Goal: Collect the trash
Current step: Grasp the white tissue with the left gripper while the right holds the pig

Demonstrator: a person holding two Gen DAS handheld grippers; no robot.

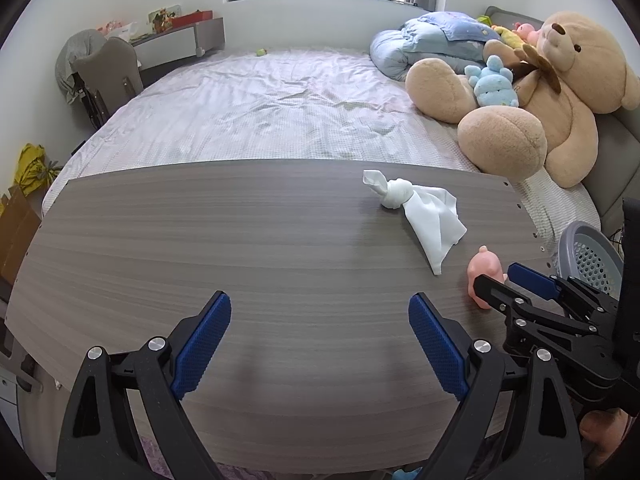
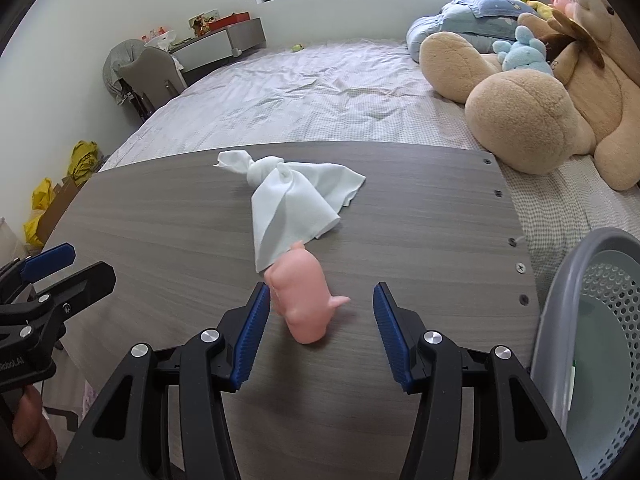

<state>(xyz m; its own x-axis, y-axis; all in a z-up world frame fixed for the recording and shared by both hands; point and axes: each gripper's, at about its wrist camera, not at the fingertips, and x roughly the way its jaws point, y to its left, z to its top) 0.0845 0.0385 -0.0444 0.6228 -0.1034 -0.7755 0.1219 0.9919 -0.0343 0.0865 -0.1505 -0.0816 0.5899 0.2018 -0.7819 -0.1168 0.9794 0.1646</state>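
Observation:
A pink rubber pig toy lies on the grey wooden table, between the open fingers of my right gripper, close to the left pad. A knotted white cloth lies just beyond the pig; it also shows in the left wrist view. My left gripper is open and empty above the bare table. The pig and my right gripper show at the right in the left wrist view.
A grey perforated basket stands off the table's right edge, also in the left wrist view. A bed with a big teddy bear lies behind the table. Yellow bags sit at the left.

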